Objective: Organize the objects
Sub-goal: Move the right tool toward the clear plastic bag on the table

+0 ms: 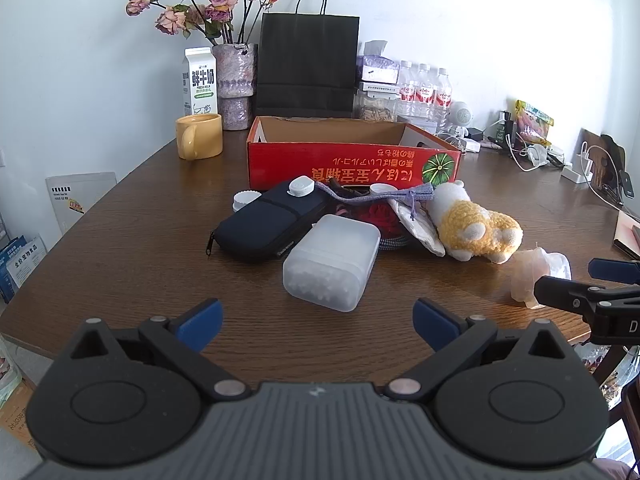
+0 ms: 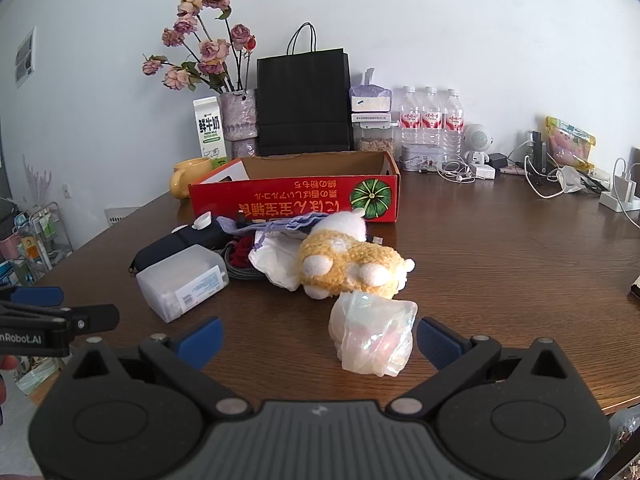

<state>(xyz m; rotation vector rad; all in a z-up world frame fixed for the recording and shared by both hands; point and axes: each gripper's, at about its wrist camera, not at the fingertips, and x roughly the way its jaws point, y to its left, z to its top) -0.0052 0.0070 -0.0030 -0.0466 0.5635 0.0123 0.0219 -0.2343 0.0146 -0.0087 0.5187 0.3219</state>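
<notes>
A red cardboard box (image 1: 352, 164) (image 2: 296, 200) stands open on the brown table. In front of it lies a pile: a black zip case (image 1: 264, 224), a frosted plastic box of cotton swabs (image 1: 332, 268) (image 2: 184, 284), a yellow-and-white plush toy (image 1: 472, 224) (image 2: 352, 264), a purple drawstring pouch (image 1: 384, 196) and a small iridescent wrapped item (image 2: 376, 336) (image 1: 536, 276). My left gripper (image 1: 318, 326) is open and empty, just short of the swab box. My right gripper (image 2: 320, 338) is open, with the wrapped item between its fingers near the right one.
A yellow mug (image 1: 200, 140), milk carton (image 1: 200, 80), vase of dried roses (image 1: 236, 84), black paper bag (image 1: 308, 64) and water bottles (image 2: 432, 120) stand behind the box. Chargers and cables (image 2: 560, 184) lie at the back right. The table edge runs close to both grippers.
</notes>
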